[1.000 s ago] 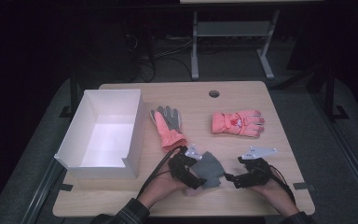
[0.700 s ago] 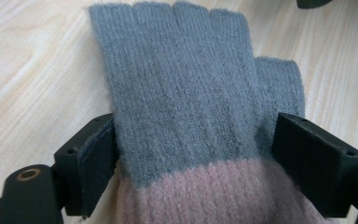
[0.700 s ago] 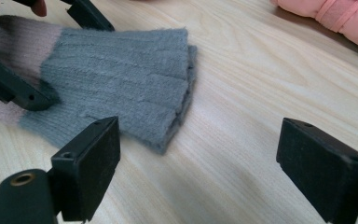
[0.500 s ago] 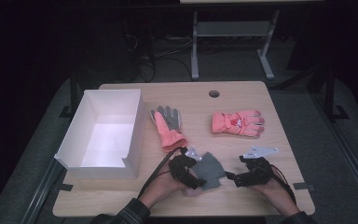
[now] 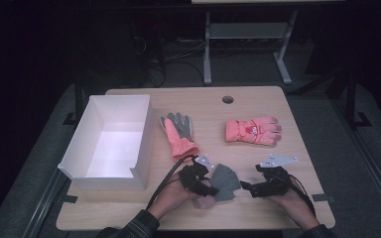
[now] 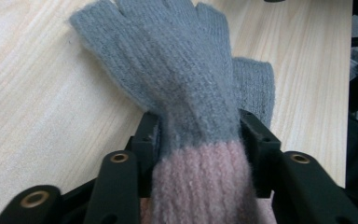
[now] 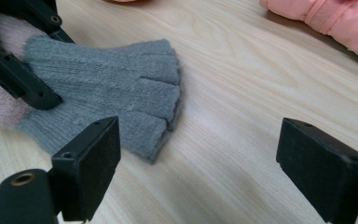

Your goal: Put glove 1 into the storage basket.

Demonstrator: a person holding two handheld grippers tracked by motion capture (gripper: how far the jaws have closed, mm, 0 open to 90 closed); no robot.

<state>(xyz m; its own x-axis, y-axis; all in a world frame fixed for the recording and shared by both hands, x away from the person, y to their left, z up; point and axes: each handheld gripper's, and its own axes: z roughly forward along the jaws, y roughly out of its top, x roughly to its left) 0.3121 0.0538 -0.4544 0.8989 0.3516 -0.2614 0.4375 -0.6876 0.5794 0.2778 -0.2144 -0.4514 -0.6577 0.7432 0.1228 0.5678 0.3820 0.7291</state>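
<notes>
left gripper (image 5: 206,183) closed in over the last moment, jaws now pressed on both sides of the grey glove (image 5: 224,181) right where grey knit meets pink cuff, seen plainly in the left gripper view (image 6: 200,140). counted as a grip just made, so probably ready to lift, though nothing raised yet: glove flat on the counter (image 5: 258,213), near the front edge, between the two hands. right gripper (image 5: 250,189) idle just beside the glove's fingertips, jaws wide apart with bare wood between them (image 7: 198,154), holding nothing. glove's long axis set roughly across the counter in the high view, cuff toward the left hand, fingers fanned toward the right gripper. matching grey glove (image 5: 178,131) farther back beside the white box (image 5: 144,144), well apart; pink glove (image 5: 253,131) off to the right. box likely the goal, by guess only.
</notes>
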